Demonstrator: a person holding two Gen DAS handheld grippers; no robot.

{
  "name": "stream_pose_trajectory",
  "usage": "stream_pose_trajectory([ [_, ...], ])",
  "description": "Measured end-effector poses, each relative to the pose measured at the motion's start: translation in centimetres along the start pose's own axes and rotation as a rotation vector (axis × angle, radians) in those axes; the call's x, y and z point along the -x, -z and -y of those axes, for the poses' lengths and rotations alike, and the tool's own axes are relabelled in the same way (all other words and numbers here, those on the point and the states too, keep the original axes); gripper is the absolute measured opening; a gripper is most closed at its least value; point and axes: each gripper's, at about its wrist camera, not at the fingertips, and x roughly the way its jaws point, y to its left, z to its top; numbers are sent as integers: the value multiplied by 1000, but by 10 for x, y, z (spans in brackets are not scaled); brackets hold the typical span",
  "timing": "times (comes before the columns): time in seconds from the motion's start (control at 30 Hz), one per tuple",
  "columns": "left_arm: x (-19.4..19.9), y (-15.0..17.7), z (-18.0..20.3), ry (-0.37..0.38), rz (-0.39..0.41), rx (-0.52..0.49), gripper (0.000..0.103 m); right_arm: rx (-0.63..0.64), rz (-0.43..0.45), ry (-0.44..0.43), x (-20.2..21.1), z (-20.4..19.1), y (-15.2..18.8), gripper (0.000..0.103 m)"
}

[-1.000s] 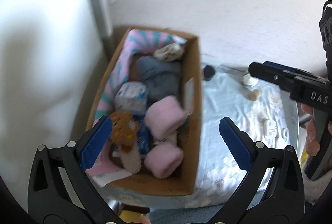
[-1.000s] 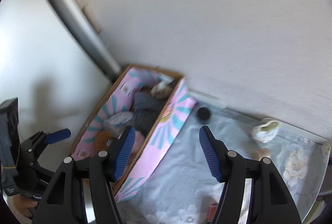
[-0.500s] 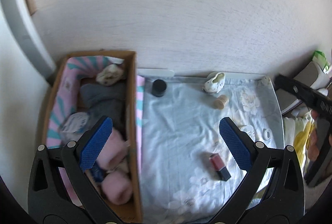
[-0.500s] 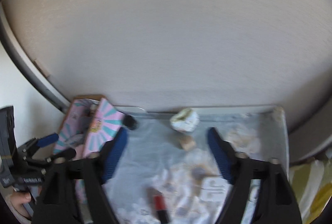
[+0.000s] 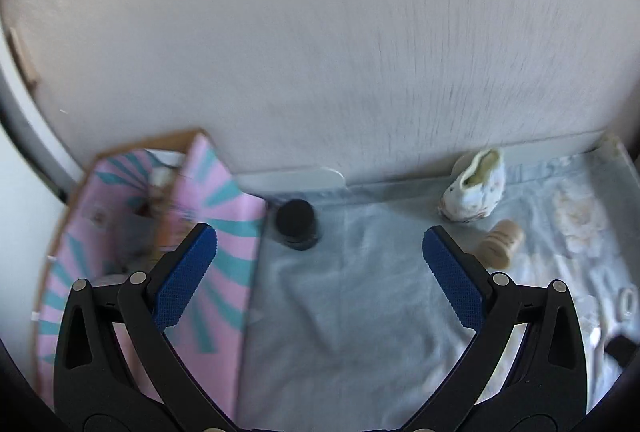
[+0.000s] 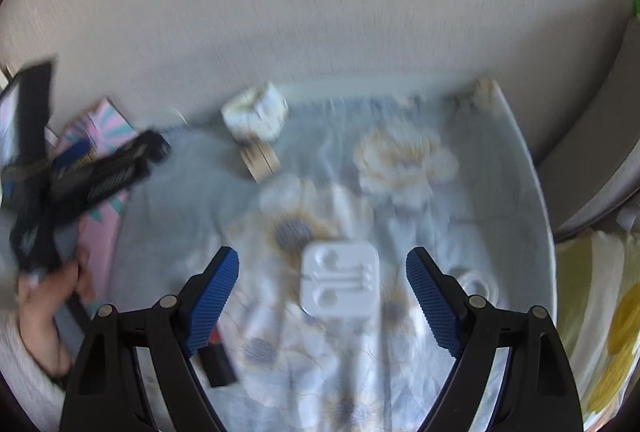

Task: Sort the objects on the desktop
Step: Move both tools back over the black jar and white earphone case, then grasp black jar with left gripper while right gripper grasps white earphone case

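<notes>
A: White earbud case [image 6: 340, 279] lies flat on the flowered cloth [image 6: 404, 159], right between the blue fingers [image 6: 212, 296] of the right gripper [image 6: 322, 298], and those fingers stand wide apart, holding nothing.

B: Beside the left finger there, a dark red lipstick [image 6: 216, 362] lies on the cloth. Farther back, a small white baby shoe [image 6: 256, 115] with a tan cork [image 6: 260, 159] just in front of it.

A: Over to the left wrist view. The left gripper [image 5: 320, 272] hangs over bare cloth, fingers [image 5: 184, 276] spread wide and empty too.

B: A black jar [image 5: 296, 224] stands just beside the pink and teal box [image 5: 208, 232], near the back wall [image 5: 320, 31]. The contents of the box are too blurred to name.

A: The shoe and cork show again to the right, close together, well apart from the jar.

B: And the counter [image 6: 536, 199] edge curves round the cloth on the right.
</notes>
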Motion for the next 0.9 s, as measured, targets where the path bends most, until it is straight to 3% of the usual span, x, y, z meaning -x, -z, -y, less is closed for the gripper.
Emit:
stream_pose_trajectory([
  [0.2,-50,0,6,-24,-51,20,103,44,-40,30,-27,-4,21,83],
  [0.53,-79,-1,3,-10,-64,13,100,99,-29,95,-47,-13,26,83],
  [0.7,-88,-2,-6,21,-83,45,84,105,-9,78,-46,-12,22,69],
  [0.8,-93,-3,-18,42,-98,98,67,103,-8,86,-45,-11,22,57],
  [0.9,-94,-4,-26,35,-100,127,45,94,-3,79,-45,-8,21,54],
])
